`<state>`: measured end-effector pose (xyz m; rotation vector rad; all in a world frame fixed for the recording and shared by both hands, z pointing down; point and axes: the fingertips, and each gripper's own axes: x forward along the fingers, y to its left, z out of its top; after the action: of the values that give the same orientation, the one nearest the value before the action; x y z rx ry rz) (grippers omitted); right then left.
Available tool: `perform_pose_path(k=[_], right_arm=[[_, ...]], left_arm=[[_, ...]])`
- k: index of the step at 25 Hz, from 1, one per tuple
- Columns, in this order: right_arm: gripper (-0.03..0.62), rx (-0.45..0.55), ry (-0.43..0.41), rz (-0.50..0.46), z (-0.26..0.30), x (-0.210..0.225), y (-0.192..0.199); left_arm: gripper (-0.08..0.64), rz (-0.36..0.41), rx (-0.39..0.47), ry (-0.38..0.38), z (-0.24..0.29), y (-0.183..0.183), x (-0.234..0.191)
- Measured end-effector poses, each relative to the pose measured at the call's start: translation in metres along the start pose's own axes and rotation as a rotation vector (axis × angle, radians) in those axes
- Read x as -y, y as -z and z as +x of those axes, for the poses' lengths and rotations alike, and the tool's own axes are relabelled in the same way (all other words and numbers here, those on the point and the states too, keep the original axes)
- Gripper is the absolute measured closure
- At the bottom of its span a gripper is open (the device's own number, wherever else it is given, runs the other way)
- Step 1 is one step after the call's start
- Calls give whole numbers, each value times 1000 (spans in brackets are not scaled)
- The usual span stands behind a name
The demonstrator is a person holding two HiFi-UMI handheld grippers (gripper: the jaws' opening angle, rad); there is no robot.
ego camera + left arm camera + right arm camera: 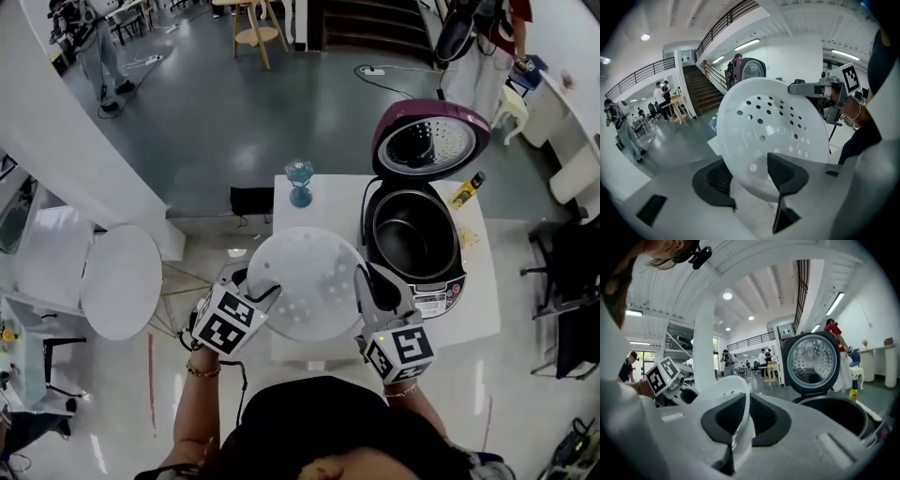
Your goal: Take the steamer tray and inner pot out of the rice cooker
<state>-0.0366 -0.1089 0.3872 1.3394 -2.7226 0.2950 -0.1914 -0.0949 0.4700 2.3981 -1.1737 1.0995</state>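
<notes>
Steamer tray [305,281] is hanging tilted over the near part of the white table [323,192], just left of the rice cooker [437,298]. The right gripper [366,281] is clamping its right rim. The left gripper [262,292] is straddling the left rim with jaws apart, not pinching. The inner pot [412,236] is sitting inside the open-lidded cooker.
</notes>
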Motion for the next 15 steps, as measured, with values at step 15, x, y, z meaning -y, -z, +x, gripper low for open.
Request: perform_pose_path(k=[15], right_arm=[[561, -222, 160, 480, 20, -14, 158]], left_arm=[[372, 129, -220, 183, 81, 91, -25]])
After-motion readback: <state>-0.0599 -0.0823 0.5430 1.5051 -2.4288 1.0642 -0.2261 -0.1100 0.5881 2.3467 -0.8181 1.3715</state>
